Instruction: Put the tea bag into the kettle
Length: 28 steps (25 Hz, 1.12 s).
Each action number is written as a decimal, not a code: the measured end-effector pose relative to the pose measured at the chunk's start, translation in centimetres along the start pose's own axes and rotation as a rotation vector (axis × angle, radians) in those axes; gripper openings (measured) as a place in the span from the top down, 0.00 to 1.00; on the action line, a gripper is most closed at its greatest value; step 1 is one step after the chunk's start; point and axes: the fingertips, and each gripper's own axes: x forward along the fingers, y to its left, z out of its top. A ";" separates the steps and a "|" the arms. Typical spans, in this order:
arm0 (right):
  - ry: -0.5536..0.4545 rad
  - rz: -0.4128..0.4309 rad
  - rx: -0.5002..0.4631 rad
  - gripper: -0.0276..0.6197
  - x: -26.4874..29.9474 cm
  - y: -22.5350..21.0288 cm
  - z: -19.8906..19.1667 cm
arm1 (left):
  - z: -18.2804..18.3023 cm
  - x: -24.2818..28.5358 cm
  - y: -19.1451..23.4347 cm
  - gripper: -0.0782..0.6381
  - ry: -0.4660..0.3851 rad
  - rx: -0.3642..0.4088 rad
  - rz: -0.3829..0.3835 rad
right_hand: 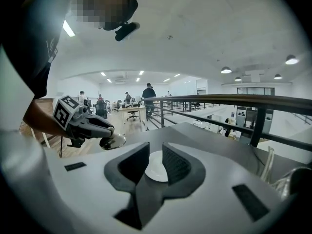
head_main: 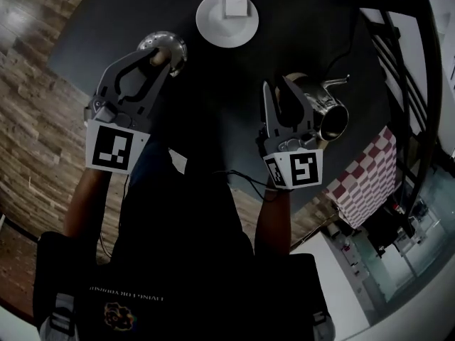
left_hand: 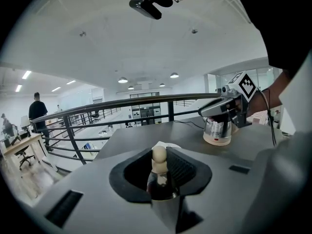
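A white tea bag [head_main: 234,6] lies on a white saucer [head_main: 213,28] at the far side of the dark table. My left gripper [head_main: 158,57] is shut on the beige knob [left_hand: 159,155] of the shiny kettle lid [head_main: 168,45] and holds it above the table's left part. The lidless steel kettle [head_main: 330,112] stands at the right, and in the left gripper view the kettle [left_hand: 217,129] shows past the lid. My right gripper [head_main: 279,87] hovers just left of the kettle, open and empty. In the right gripper view the right gripper [right_hand: 156,162] frames the saucer [right_hand: 155,173].
A dark railing [head_main: 398,69] runs along the table's right side, and a cable [head_main: 348,48] leads off behind the kettle. Wood flooring [head_main: 35,84] lies to the left. A red and white checked cloth [head_main: 370,176] sits at the lower right. People stand in the distant office [right_hand: 148,94].
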 end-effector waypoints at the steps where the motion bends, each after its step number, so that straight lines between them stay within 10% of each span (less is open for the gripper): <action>1: 0.004 0.005 0.002 0.83 0.7 -0.2 -0.2 | -0.2 0.3 0.2 0.76 0.008 0.006 -0.005; 28: 0.153 0.025 0.055 0.80 13.6 -4.2 -7.0 | -3.1 4.3 2.7 0.76 0.070 -0.031 -0.028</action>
